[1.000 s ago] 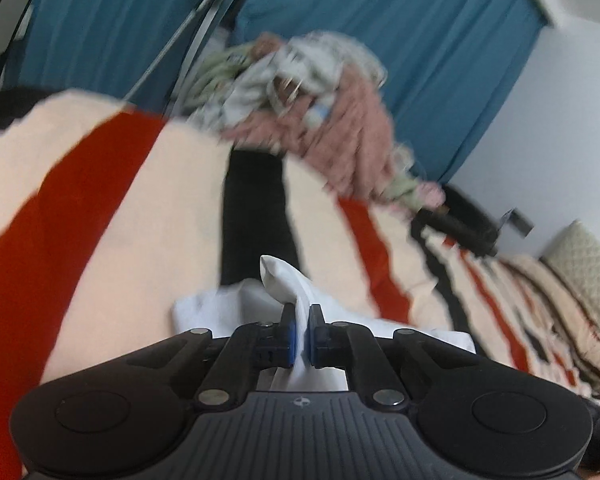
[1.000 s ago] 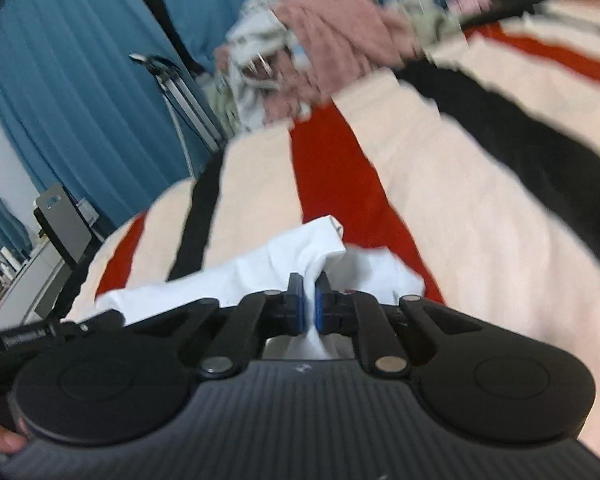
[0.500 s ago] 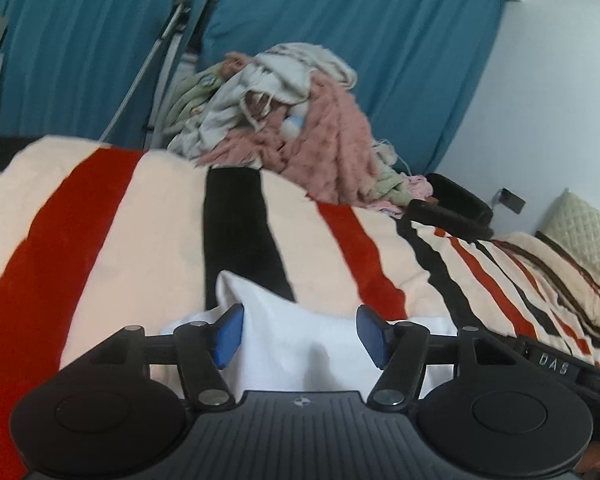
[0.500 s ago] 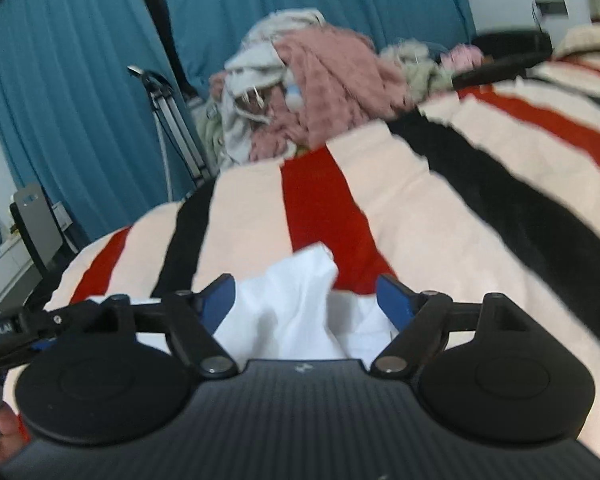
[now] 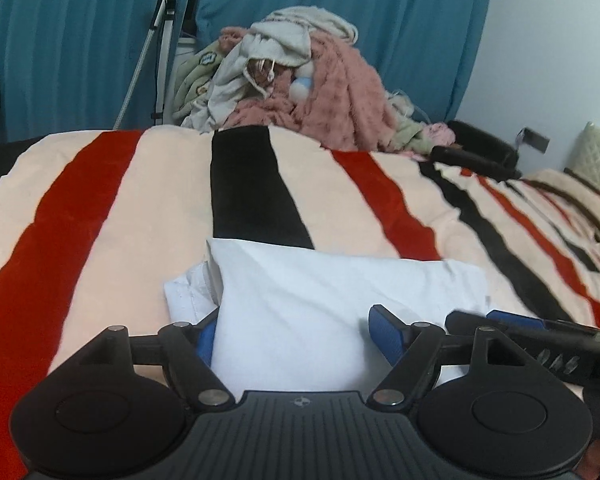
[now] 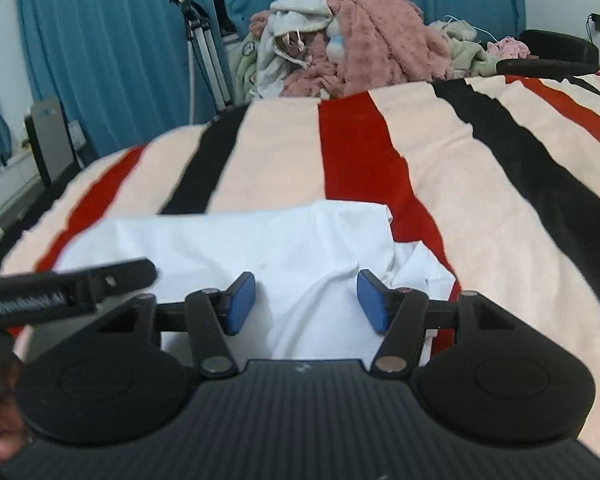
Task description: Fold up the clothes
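A white garment (image 5: 324,304), apparently a T-shirt though its cut is hard to read from these low angles, lies folded on a bed covered by a striped blanket (image 5: 132,216) of cream, red and black. The cloth is plain and unprinted, doubled over itself into a rough rectangle, its upper layer smooth with a straight far edge crossing the black and red stripes. In the left wrist view, a stitched hem (image 5: 198,288) peeks out from under the fold at the left corner. In the right wrist view, the garment (image 6: 236,248) shows a rumpled, loosely bunched flap (image 6: 418,270) spilling from its right end onto a red stripe.
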`<action>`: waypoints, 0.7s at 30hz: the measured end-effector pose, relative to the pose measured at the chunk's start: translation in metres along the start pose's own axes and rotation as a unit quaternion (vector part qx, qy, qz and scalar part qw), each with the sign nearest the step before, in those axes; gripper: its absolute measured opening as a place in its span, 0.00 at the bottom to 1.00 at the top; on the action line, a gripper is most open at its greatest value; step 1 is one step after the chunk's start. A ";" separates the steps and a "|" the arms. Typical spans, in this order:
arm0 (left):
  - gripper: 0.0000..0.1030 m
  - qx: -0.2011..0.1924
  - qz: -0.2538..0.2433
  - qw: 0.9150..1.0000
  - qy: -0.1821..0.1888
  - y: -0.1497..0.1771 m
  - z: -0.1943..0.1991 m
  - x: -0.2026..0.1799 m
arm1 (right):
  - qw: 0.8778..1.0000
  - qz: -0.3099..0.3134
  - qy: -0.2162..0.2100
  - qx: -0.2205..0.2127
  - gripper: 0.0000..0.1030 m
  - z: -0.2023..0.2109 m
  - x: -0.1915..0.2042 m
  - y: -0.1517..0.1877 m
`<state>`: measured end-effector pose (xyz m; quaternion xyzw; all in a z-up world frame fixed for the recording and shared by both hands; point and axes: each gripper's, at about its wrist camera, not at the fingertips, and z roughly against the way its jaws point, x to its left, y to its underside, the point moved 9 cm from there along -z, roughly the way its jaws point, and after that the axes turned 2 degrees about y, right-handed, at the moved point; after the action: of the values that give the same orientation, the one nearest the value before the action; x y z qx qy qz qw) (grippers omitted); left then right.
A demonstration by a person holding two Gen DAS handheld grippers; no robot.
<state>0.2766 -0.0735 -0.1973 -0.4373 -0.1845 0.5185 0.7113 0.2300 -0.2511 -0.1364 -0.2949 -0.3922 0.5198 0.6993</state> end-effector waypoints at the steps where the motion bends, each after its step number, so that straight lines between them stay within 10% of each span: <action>1: 0.74 -0.001 0.000 1.000 0.001 0.001 0.006 0.000 | 1.000 -0.008 -0.007 -0.005 0.58 0.009 0.001 -0.002; 21: 0.81 0.037 0.075 0.996 -0.002 0.056 0.083 -0.023 | 1.000 0.012 0.011 0.015 0.56 0.042 0.010 0.045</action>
<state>0.1757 -0.0541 -0.1925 -0.4222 -0.1329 0.5778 0.6857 0.1733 -0.2286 -0.1488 -0.2949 -0.3731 0.5304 0.7018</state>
